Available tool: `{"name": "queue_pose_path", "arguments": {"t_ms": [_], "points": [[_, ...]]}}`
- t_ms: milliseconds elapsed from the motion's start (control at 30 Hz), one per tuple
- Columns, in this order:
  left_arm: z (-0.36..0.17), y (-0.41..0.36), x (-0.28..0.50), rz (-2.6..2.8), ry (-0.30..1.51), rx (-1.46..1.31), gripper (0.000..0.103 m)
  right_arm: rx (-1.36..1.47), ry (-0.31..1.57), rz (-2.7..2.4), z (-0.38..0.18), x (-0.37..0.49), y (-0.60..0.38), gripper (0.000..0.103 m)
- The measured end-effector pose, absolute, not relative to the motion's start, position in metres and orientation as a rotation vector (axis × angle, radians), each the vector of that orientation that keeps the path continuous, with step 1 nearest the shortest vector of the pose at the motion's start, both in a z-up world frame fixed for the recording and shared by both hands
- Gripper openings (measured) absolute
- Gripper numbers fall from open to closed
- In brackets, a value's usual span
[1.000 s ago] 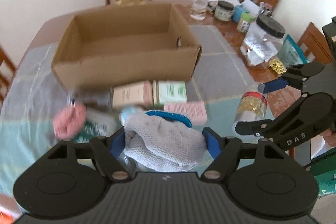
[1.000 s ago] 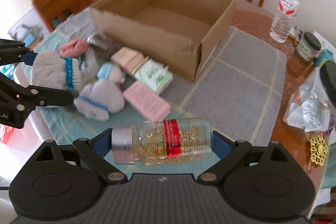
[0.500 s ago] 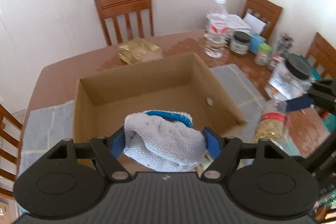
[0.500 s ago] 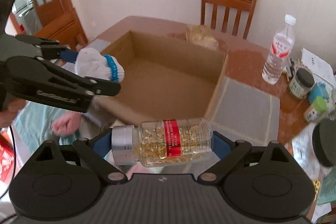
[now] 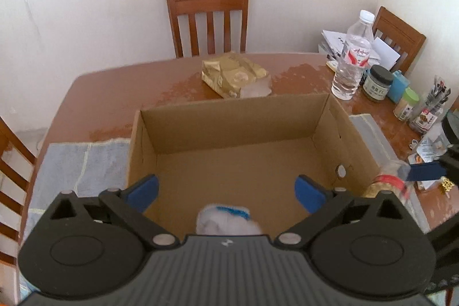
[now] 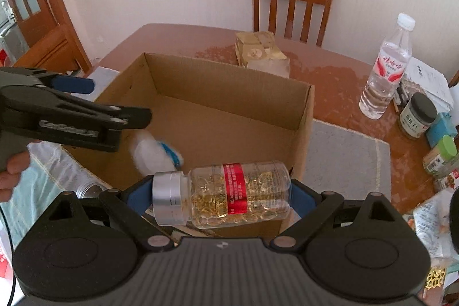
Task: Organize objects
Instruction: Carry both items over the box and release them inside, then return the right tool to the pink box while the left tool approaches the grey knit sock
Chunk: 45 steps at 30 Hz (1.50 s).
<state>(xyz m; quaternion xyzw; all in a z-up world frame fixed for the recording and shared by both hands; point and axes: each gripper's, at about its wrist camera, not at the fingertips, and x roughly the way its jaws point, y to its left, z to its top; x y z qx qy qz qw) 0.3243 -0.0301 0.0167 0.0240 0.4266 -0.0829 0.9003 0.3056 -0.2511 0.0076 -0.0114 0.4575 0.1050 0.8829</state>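
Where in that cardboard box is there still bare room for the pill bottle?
Nearly all of the cardboard box floor is bare: the far half and the right side. Only the white sock sits at the near wall. The pill bottle is clamped in the right gripper; the left gripper is open. The table's right edge around the water bottle is crowded.

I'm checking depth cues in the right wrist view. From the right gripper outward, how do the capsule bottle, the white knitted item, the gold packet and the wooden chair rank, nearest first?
1. Capsule bottle, clamped between the right gripper fingers.
2. White knitted item, blurred, in the cardboard box, left of centre.
3. Gold packet, on the table behind the box.
4. Wooden chair, by the wall.
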Motion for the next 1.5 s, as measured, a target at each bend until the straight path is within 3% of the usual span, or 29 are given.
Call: {"name": "queue_pose_path", "arguments": {"t_ms": [533,1033,1500], "points": [[0.025,-0.017,0.277,-0.17,0.851,0.157,0.101,-0.04,0.898,0.137,0.017,0.268,-0.248,0.103],[0.02,-0.01,0.194,-0.08,0.833,0.083,0.102,-0.097,0.941,0.132,-0.033,0.188,-0.253,0.103],[-0.016,0.012,0.11,0.156,0.902,-0.095,0.102,-0.017,0.972,0.162,-0.07,0.153,-0.263,0.103]]}}
